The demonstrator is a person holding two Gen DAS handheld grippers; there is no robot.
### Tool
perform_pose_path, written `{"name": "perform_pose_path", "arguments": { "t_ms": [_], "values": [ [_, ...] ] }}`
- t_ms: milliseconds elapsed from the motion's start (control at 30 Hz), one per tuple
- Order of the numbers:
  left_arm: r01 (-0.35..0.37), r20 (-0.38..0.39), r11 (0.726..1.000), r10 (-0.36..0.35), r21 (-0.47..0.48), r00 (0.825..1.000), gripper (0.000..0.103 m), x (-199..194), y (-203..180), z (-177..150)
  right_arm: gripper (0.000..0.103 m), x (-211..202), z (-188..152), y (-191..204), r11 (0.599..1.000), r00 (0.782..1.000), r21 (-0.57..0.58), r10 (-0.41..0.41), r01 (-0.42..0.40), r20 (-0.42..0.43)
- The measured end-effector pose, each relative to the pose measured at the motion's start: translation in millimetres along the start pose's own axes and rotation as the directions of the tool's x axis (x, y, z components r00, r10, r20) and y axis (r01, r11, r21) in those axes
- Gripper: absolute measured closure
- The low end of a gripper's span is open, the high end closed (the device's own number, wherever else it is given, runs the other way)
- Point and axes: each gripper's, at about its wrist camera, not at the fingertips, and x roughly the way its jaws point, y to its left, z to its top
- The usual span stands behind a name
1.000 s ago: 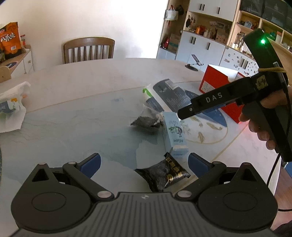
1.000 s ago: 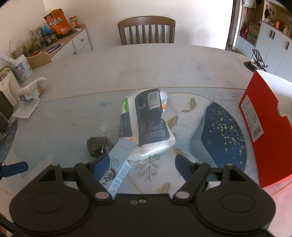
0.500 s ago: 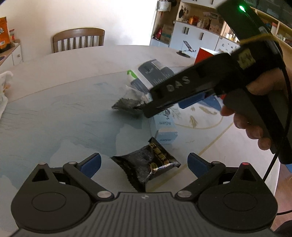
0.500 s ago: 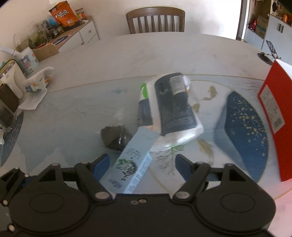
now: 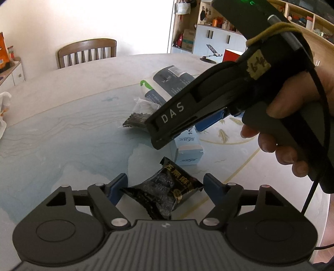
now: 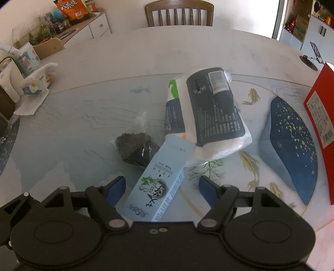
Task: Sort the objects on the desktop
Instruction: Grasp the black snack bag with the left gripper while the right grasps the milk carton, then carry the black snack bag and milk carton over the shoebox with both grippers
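A black snack packet [image 5: 165,193] with gold print lies on the table between the blue pads of my left gripper [image 5: 165,185]. Its jaws are closing, and the pads stand right at the packet's ends without squeezing it. My right gripper [image 6: 161,187] is open, straddling the near end of a light blue carton [image 6: 162,179] with gaps on both sides. In the left wrist view a hand [image 5: 292,135] holds the right gripper [image 5: 177,135] tilted down over that carton [image 5: 187,150].
A white tissue pack [image 6: 215,112] with a dark label rests on the carton's far end. A clear bag of dark stuff [image 6: 135,148] lies just left of it. A red box [image 6: 321,125] stands at the right, a phone stand [image 6: 313,58] behind it, and a chair [image 6: 179,12] at the far edge.
The left gripper has sunk onto the black packet and its jaws have narrowed around it. The right gripper has come down and left, and now straddles the blue carton.
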Motion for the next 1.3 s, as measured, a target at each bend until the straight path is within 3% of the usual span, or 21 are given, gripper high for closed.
{"name": "perform_pose_path", "arguments": {
  "t_ms": [100,333,367,400,933,1300],
  "values": [
    [0.004,0.004,1.000,-0.004,0.004,1.000,0.034,-2,-1,-1,0.034,0,0,2,1.000,1.000,-0.018,-0.020,0.020,0.004],
    [0.013,0.000,1.000,-0.013,-0.016,1.000,0.042,-5,2,-1,0.064,-5,0,0,1.000,1.000,-0.018,-0.016,0.016,0.002],
    [0.016,0.002,1.000,-0.016,-0.020,1.000,0.049,-6,2,-1,0.068,-5,-1,-1,1.000,1.000,-0.015,-0.012,0.012,0.000],
    [0.026,0.004,0.999,-0.026,-0.027,1.000,0.067,-6,3,0,0.070,-6,-1,-1,1.000,1.000,-0.015,-0.011,0.011,0.000],
    [0.020,-0.001,0.997,-0.020,-0.069,1.000,0.067,-11,2,5,0.074,-29,-15,-13,1.000,1.000,-0.004,-0.001,0.001,0.011],
    [0.033,0.024,0.995,-0.031,-0.091,0.999,0.068,-27,-8,28,0.074,-56,-21,-28,1.000,1.000,-0.002,0.007,-0.007,0.020]
  ]
}}
